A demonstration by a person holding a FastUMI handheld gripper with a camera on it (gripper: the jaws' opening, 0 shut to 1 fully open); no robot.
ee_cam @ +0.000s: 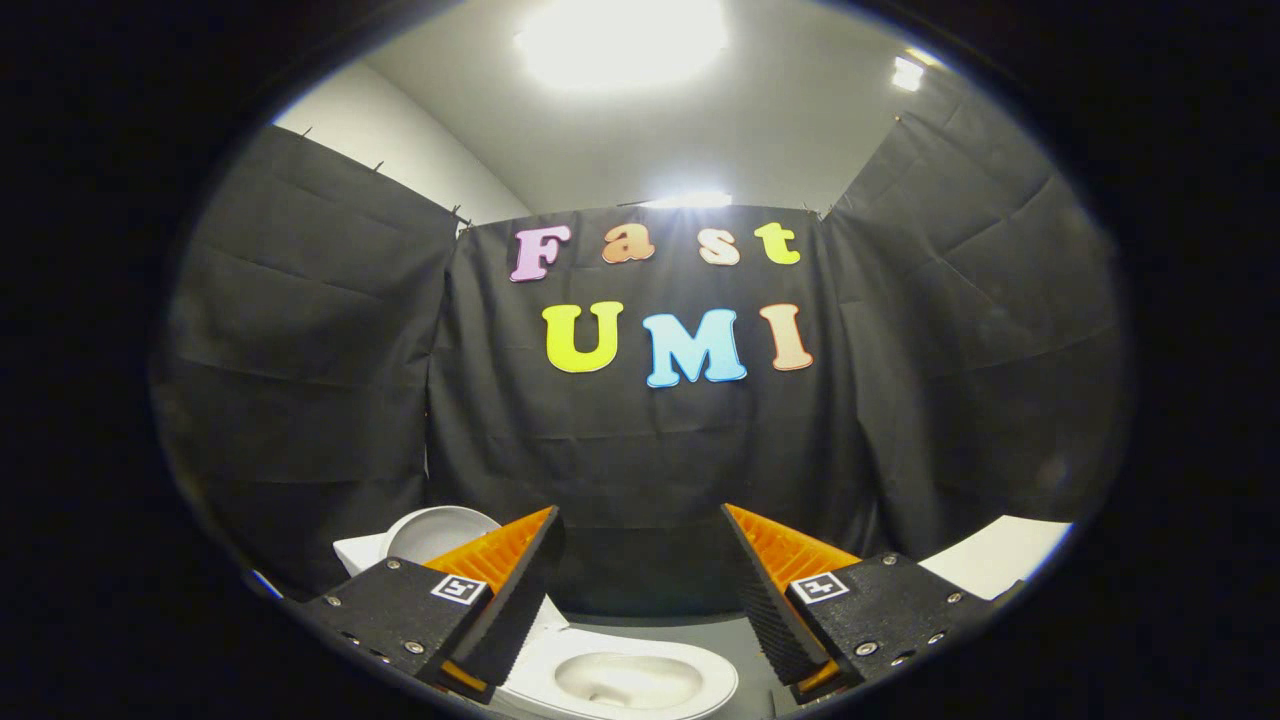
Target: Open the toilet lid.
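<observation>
two spread fingers of the hand-held gripper [640,575] above the open toilet bowl [620,680], lid [435,530] upright, black cloth walls [640,450] around

Black cloth [640,450] hangs in creased panels on three sides well beyond the jaws, forming the booth's wall. Above it rise a pale wall [400,150] and a white ceiling [780,130], where a large ceiling light [620,40] glares and a smaller lamp [907,73] shines. Grey floor [735,640] lies just ahead of the jaws.
</observation>
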